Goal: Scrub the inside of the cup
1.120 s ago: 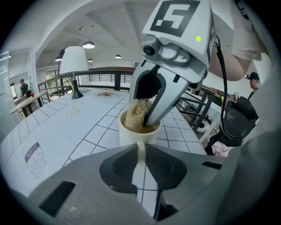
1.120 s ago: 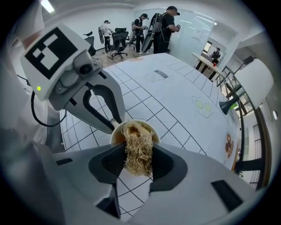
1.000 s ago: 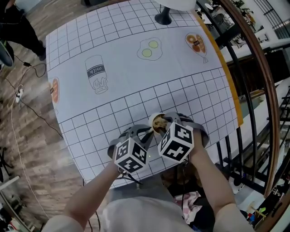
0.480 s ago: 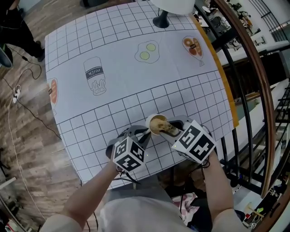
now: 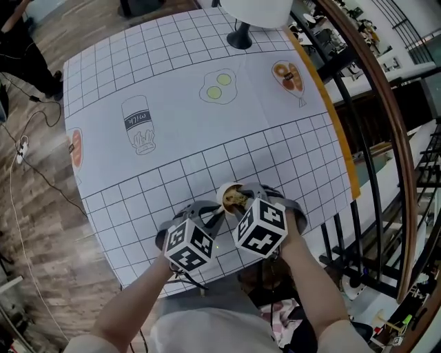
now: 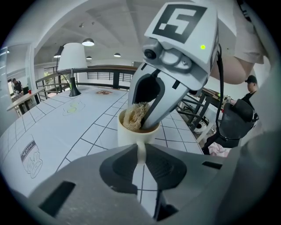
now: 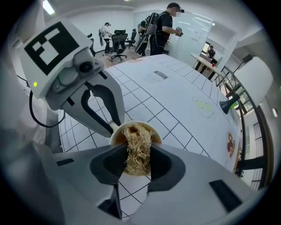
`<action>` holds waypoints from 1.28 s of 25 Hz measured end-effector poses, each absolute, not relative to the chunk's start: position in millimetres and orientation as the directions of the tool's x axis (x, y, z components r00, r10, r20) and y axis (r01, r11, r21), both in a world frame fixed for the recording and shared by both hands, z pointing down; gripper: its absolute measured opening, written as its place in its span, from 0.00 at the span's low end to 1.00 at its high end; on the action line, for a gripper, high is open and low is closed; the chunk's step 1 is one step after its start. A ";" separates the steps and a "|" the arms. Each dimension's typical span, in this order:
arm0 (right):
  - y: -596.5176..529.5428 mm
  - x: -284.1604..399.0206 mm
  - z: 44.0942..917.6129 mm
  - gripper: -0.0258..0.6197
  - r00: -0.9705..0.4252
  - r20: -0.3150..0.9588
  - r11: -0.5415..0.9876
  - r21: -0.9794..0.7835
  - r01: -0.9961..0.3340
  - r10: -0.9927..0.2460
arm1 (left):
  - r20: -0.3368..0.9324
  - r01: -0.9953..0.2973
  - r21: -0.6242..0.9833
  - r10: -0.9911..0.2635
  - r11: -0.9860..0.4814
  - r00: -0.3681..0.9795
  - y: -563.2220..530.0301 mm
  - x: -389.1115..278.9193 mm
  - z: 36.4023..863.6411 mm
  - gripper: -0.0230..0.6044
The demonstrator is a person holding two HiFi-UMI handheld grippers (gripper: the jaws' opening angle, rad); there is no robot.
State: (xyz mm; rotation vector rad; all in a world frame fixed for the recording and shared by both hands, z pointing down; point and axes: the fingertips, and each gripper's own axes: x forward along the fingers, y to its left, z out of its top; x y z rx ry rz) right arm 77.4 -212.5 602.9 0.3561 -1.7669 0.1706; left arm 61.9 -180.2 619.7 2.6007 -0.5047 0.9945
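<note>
L gripper [image 6: 140, 157] is clamped on the handle [image 6: 140, 148]. The cup [image 6: 131, 136] stands on the table [image 5: 172, 69] just ahead of its jaws. R gripper [image 7: 138, 160] is shut on a fibre wad [image 7: 137, 143], tip down in the cup mouth. Wad looks soft and springy. Cup prob. stiff, light, chippable, so the handle's the hold.

Scrubber [image 7: 137, 147] in the right claw [image 7: 138, 160] conceals the cup [image 7: 116, 134] floor and most of its inner wall. Left claw [image 6: 140, 147] jaws cover the sides of the handle [image 6: 140, 156]. Head view: cup body hidden beneath both claws; only the rim shows. Lamp [image 5: 251, 10] at the surface [image 5: 172, 69] far edge is cut by the picture's top. Distant person [image 7: 166, 22]: face blurred.
</note>
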 end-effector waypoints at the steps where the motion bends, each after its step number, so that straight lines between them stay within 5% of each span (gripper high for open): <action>1: -211.8 76.5 605.5 0.22 -0.186 0.973 0.943 0.068 -0.327 -0.134 | 0.684 -0.428 0.162 -0.212 -0.889 0.698 -180.4 62.1 620.0 0.13; 6: -205.3 75.3 597.9 0.22 -0.310 0.951 0.921 -0.124 -0.369 0.004 | 0.681 -0.445 0.175 -0.218 -0.878 0.699 -181.7 62.6 621.5 0.13; 11: -204.1 83.2 559.7 0.22 -0.439 0.898 0.869 -0.196 -0.454 -0.026 | 0.683 -0.434 0.164 -0.215 -0.886 0.698 -180.9 62.6 620.2 0.13; 14: -213.5 89.7 555.4 0.22 -0.387 0.917 0.886 -0.098 -0.454 -0.097 | 0.677 -0.424 0.161 -0.213 -0.891 0.705 -181.5 62.9 619.8 0.13; 22: -213.8 74.8 607.9 0.22 -0.179 0.973 0.977 0.116 -0.177 -0.148 | 0.670 -0.370 0.158 -0.175 -0.916 0.721 -180.7 64.8 620.1 0.13; 28: -199.3 76.0 594.6 0.22 -0.324 0.940 0.949 -0.194 -0.250 0.107 | 0.674 -0.402 0.133 -0.215 -0.906 0.707 -183.7 61.4 622.3 0.13; 32: -209.2 82.1 561.7 0.22 -0.485 0.870 0.892 -0.284 -0.352 0.086 | 0.675 -0.403 0.147 -0.206 -0.903 0.709 -185.3 60.7 622.4 0.13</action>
